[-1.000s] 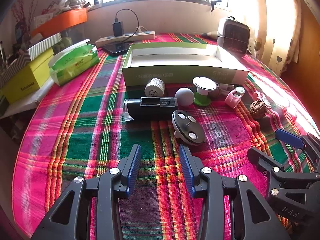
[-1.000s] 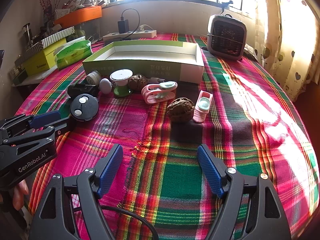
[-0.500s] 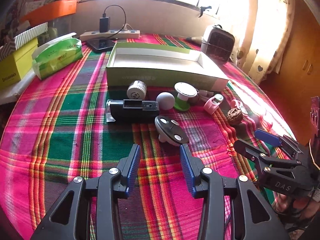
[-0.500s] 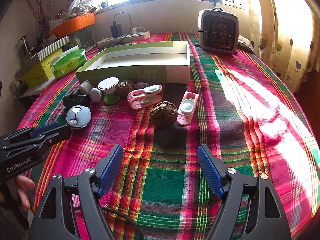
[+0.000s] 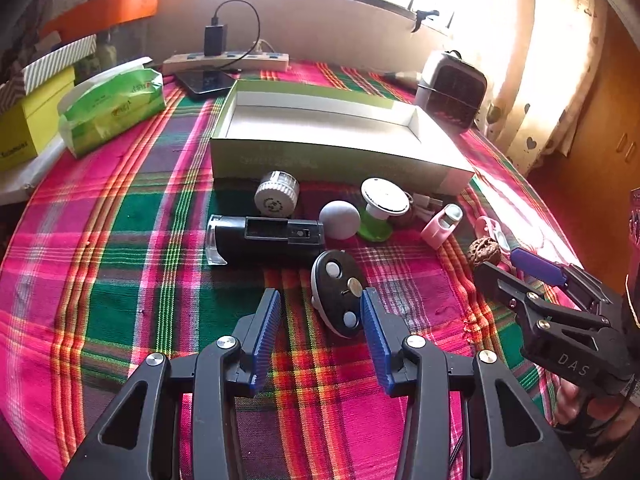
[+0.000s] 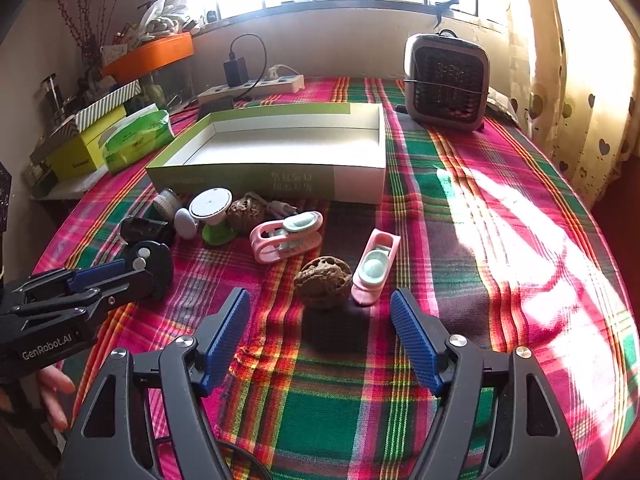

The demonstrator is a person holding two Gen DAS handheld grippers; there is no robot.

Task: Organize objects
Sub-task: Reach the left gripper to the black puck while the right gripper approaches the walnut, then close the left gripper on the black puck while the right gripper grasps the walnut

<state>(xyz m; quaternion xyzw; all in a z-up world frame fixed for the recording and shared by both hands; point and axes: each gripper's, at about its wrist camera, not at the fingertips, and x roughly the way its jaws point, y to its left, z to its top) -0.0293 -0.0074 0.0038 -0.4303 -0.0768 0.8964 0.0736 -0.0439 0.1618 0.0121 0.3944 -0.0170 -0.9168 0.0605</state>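
An empty green-and-white box (image 5: 320, 128) (image 6: 280, 148) lies on the plaid tablecloth. In front of it lie small objects: a black device (image 5: 268, 238), a black disc with white buttons (image 5: 340, 294) (image 6: 150, 264), a grey ball (image 5: 340, 219), a white-and-green knob (image 5: 382, 208), pink clips (image 6: 286, 236) (image 6: 376, 266) and a walnut (image 6: 323, 282). My left gripper (image 5: 320, 320) is open, its right finger beside the disc. My right gripper (image 6: 320, 332) is open, just short of the walnut.
A small heater (image 6: 446, 80) stands at the back right. A power strip (image 5: 226, 62), a phone (image 5: 206, 80), a green tissue pack (image 5: 112, 110) and yellow boxes (image 5: 28, 128) sit at the back left. The table edge curves close on both sides.
Both grippers have moved forward toward the objects. The left gripper has opened wider and now reaches the black disc. The right gripper has closed in on the walnut.
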